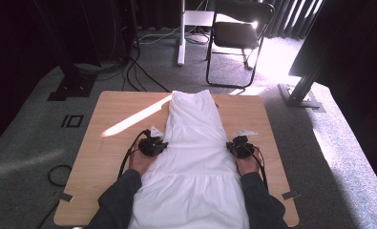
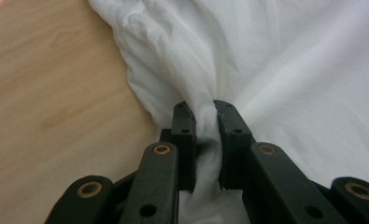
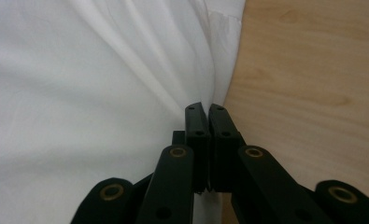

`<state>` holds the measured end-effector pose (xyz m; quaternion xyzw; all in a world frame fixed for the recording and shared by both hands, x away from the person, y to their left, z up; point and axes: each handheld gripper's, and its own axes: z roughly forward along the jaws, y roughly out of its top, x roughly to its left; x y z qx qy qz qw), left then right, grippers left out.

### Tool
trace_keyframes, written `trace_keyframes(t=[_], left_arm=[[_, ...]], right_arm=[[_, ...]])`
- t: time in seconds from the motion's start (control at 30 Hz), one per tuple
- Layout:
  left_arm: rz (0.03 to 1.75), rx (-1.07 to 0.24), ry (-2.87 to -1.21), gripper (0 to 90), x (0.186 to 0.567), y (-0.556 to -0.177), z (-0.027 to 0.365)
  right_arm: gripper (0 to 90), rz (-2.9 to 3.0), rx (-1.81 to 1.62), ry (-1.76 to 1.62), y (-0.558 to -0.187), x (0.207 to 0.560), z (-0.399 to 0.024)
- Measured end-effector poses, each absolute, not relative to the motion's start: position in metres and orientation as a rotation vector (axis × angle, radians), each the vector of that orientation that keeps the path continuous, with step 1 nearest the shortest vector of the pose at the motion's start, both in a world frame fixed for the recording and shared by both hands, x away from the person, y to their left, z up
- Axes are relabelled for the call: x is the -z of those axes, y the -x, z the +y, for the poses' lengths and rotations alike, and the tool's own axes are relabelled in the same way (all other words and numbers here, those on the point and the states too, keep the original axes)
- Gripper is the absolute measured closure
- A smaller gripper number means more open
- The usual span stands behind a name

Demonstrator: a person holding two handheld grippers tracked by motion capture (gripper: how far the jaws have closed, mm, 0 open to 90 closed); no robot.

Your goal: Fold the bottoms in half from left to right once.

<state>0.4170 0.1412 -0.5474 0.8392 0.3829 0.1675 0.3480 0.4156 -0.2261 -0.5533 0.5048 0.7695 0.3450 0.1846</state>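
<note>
a wooden table (image 1: 253,114) is set on grey carpet (image 1: 28,143). a black folding chair (image 1: 237,33) and a white post (image 1: 181,33) are seen at the far side. dark curtains (image 1: 291,14) are hung behind. bright sunlight (image 1: 277,62) is cast on the floor at far right, and cables (image 1: 133,71) are trailed at far left.

Harsh sunlight glares from the back right, streaking the table (image 1: 129,121); surroundings dim, close-ups soft.

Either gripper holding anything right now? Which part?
Both. The left gripper pinches a bunched fold at the left side edge of the white cloth garment; the right gripper is shut on its right side edge.
</note>
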Motion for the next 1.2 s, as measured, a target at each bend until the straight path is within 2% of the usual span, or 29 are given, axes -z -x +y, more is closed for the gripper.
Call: trace_keyframes(t=[0.23,0.27,0.37,0.43,0.5,0.53,0.57,0.63,0.67,0.73,0.8,0.83,0.9,0.93,1.03,1.07,1.1,1.2], left_arm=[[0.968,-0.406,-2.178,80.9,0.549,-0.379,0.157],[0.967,-0.398,-2.172,80.9,0.55,-0.368,0.159],[0.942,-0.362,-2.174,80.9,0.551,-0.341,0.163],[0.942,-0.362,-2.174,80.9,0.551,-0.341,0.163],[0.901,-0.327,-2.222,80.5,0.548,-0.323,0.163],[0.896,-0.316,-2.231,72.9,0.548,-0.321,0.163],[0.893,-0.318,-2.238,72.9,0.546,-0.32,0.164],[0.916,-0.312,-2.189,59.9,0.54,-0.324,0.169],[0.928,-0.305,-2.153,59.4,0.536,-0.328,0.172],[0.945,-0.319,-2.106,58.6,0.527,-0.337,0.175],[0.935,-0.343,-2.105,59.0,0.519,-0.349,0.169],[0.935,-0.343,-2.105,60.1,0.519,-0.349,0.169],[0.912,-0.362,-2.147,61.0,0.518,-0.364,0.155],[0.913,-0.361,-2.197,61.9,0.525,-0.375,0.141],[0.918,-0.36,-2.223,63.8,0.53,-0.379,0.136],[0.927,-0.359,-2.26,63.8,0.542,-0.386,0.128],[0.922,-0.364,-2.245,64.4,0.543,-0.385,0.128],[0.917,-0.361,-2.236,64.6,0.544,-0.385,0.13]], right_arm=[[87.8,2.275,-0.974,-1.36,-0.378,0.551,-0.222],[87.7,2.309,-0.976,-1.336,-0.362,0.551,-0.221],[87.7,2.337,-0.97,-1.312,-0.347,0.55,-0.22],[87.7,2.345,-0.968,-1.312,-0.343,0.55,-0.22],[87.5,2.37,-0.969,-1.31,-0.334,0.55,-0.22],[83.3,2.385,-0.969,-1.304,-0.331,0.549,-0.22],[83.3,2.385,-0.969,-1.304,-0.331,0.549,-0.22],[71.2,2.357,-1.021,-1.277,-0.33,0.543,-0.221],[69.9,2.34,-1.047,-1.269,-0.331,0.541,-0.222],[66.8,2.276,-1.123,-1.261,-0.34,0.529,-0.223],[72.9,2.249,-1.154,-1.239,-0.351,0.52,-0.22],[72.9,2.249,-1.154,-1.239,-0.351,0.52,-0.22],[80.2,2.235,-1.138,-1.23,-0.38,0.51,-0.206],[80.4,2.228,-1.128,-1.224,-0.4,0.507,-0.196],[79.7,2.224,-1.141,-1.253,-0.423,0.507,-0.187],[78.6,2.224,-1.141,-1.253,-0.423,0.507,-0.187],[73.9,2.243,-1.132,-1.323,-0.448,0.512,-0.177],[66.7,2.278,-1.097,-1.407,-0.468,0.525,-0.169]])
